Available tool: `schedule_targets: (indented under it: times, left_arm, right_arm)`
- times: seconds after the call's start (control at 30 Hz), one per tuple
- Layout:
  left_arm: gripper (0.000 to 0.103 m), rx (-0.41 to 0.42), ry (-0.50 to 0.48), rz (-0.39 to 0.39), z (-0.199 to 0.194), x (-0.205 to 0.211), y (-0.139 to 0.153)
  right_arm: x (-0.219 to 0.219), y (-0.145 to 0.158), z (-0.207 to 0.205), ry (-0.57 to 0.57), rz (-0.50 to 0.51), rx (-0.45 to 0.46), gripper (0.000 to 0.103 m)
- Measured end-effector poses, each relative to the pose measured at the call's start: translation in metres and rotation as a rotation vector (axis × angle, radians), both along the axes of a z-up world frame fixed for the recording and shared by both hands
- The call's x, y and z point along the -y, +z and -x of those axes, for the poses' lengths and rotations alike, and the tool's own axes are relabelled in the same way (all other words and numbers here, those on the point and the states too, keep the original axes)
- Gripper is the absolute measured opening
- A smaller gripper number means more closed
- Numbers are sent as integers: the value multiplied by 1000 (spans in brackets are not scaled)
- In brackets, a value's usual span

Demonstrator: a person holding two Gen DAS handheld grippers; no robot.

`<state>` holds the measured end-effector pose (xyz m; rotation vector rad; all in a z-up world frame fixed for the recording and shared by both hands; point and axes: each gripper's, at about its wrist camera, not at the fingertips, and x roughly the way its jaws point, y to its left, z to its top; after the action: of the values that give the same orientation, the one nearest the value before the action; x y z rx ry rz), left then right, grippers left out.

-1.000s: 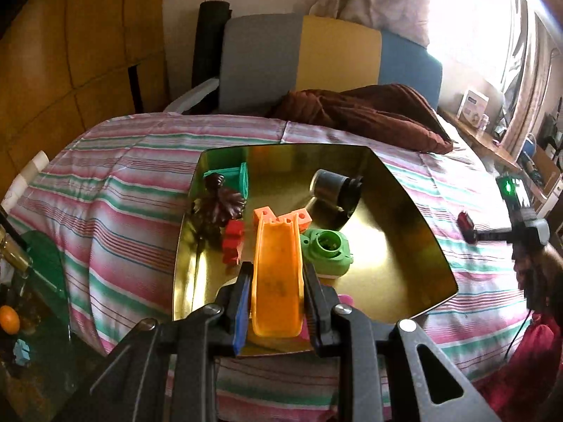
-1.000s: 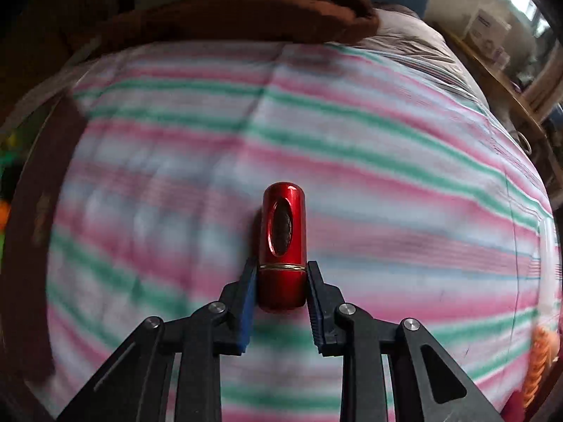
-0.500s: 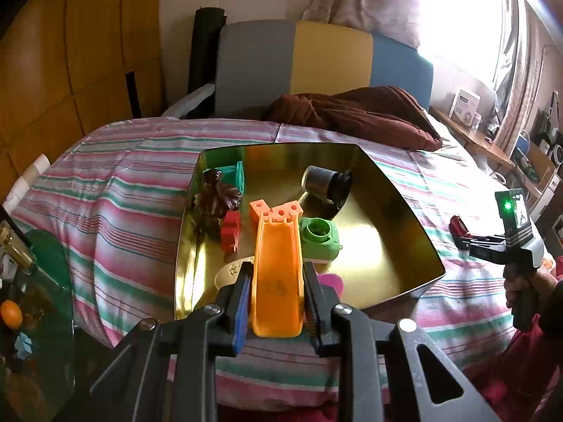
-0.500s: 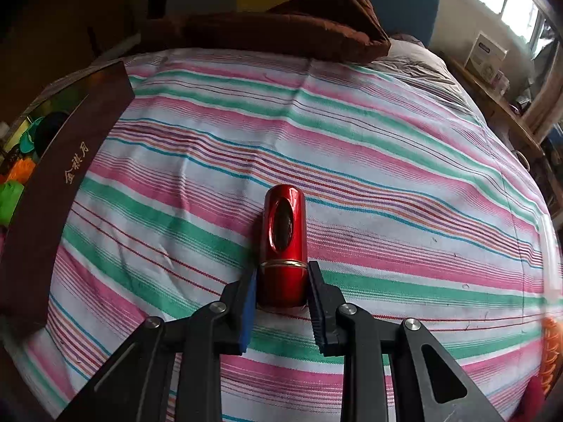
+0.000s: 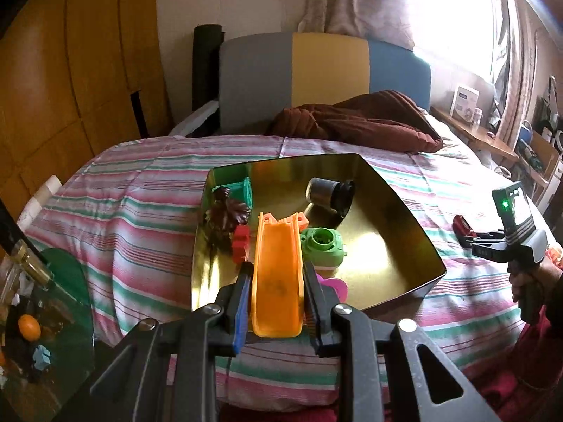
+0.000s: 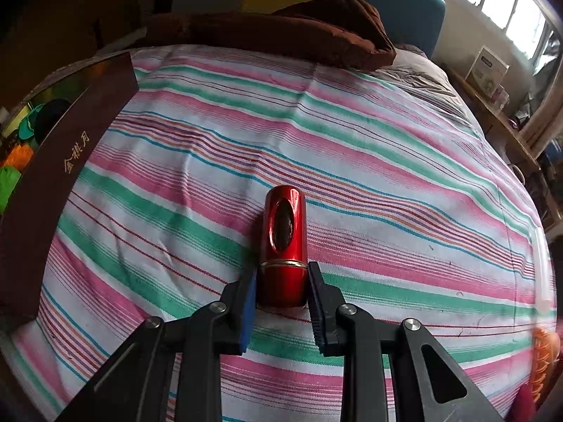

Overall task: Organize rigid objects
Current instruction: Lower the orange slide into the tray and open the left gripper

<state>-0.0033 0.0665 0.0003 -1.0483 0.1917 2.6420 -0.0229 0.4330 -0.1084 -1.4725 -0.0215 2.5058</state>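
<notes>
My left gripper (image 5: pixel 278 270) is shut on a long orange plastic part (image 5: pixel 278 246), held above the near rim of a gold tin tray (image 5: pixel 397 197) on the striped bed. In the tray lie a teal part (image 5: pixel 242 190), a dark brown flower shape (image 5: pixel 228 212), a red block (image 5: pixel 241 242), a green round fitting (image 5: pixel 322 246), a grey-black cylinder (image 5: pixel 330 193) and a pink piece (image 5: pixel 334 286). My right gripper (image 6: pixel 281 274) is shut on a glossy red cylinder (image 6: pixel 285 225) just above the sheet. It also shows right of the tray as the right gripper (image 5: pixel 468 237).
A brown blanket (image 5: pixel 355 119) lies at the bed's head before a grey, yellow and blue headboard (image 5: pixel 327 70). The tray's maroon outer wall (image 6: pixel 63 161) is at left in the right wrist view. A glass side table (image 5: pixel 45 316) stands left of the bed, a shelf (image 6: pixel 492 105) right.
The left gripper has drawn back and up from the tray with the orange part. The right gripper has shifted across the bed with the red cylinder; the tray wall has come into its view.
</notes>
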Motion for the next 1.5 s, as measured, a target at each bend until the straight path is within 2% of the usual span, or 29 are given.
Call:
schedule_targets:
  times: [0.2, 0.4, 0.67, 0.8, 0.87, 0.97, 1.17, 1.27, 1.5]
  left_arm:
    - [26, 51, -40, -11, 6, -15, -6]
    - [26, 43, -107, 22, 4, -43, -8]
    - [26, 85, -187, 47, 13, -77, -23]
    - [26, 171, -213, -11, 22, -85, -32]
    - [26, 248, -227, -77, 30, -84, -38]
    - [26, 309, -211, -158, 42, -72, -40]
    - [26, 350, -121, -237, 61, -29, -43]
    - [26, 382, -126, -260, 64, -22, -48]
    - [26, 396, -190, -319, 85, -58, -34]
  right_arm:
    - [0, -1, 2, 12, -9, 6, 28]
    - [2, 0, 4, 24, -23, 7, 28]
    - [1, 0, 5, 34, -28, 12, 28]
    - [2, 0, 6, 36, -35, 12, 28]
    - [2, 0, 6, 36, -35, 11, 28]
    - [1, 0, 7, 36, -32, 9, 28]
    - [1, -1, 7, 40, -37, 9, 28]
    - [1, -1, 7, 41, -38, 9, 28]
    - [1, -1, 8, 39, -36, 8, 28]
